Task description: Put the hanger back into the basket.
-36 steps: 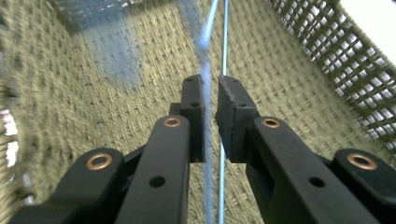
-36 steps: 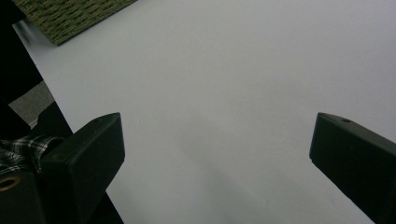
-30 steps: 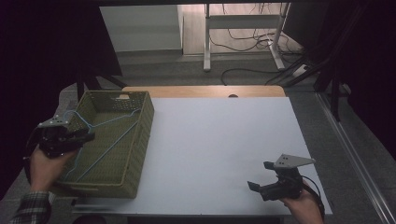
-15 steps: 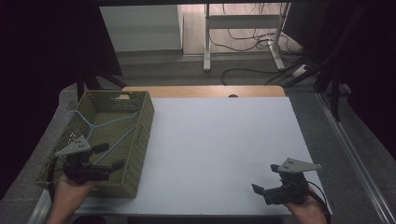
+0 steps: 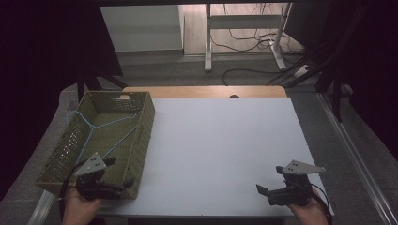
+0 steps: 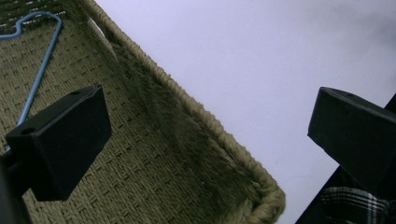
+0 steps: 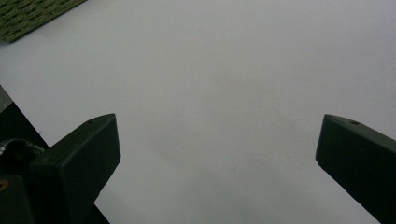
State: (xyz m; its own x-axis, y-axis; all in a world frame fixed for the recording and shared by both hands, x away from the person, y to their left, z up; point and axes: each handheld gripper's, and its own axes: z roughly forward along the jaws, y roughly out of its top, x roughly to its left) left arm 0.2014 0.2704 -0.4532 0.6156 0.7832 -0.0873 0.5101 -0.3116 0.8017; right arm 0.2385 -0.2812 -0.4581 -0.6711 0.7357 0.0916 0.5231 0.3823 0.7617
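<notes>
1. We are seeing the left gripper [image 5: 110, 177] hovering at the near right corner of the olive-green woven rectangular basket [image 5: 141, 136], its jaws spread wide and holding nothing.
2. In the left gripper view, one jaw is hanging over the basket's woven floor and the other over the white table [image 6: 261, 60], so the basket's braided rim [image 6: 205, 116] is running between them; we cannot tell whether either jaw is touching it.
3. A thin light-blue wire hanger [image 5: 101, 126] is lying inside the basket, beyond the left jaws; its hook [image 6: 39, 18] is showing at the upper left of the left gripper view.
4. The right gripper [image 5: 270, 190] is sitting low at the near right part of the table [image 5: 225, 140], well apart from the basket, jaws spread wide and empty over bare white surface.
5. Compared with half a second ago, the left gripper is sitting slightly further right along the basket's near end, and the basket is lying squarer to the table edge; the right gripper is hardly differing.
</notes>
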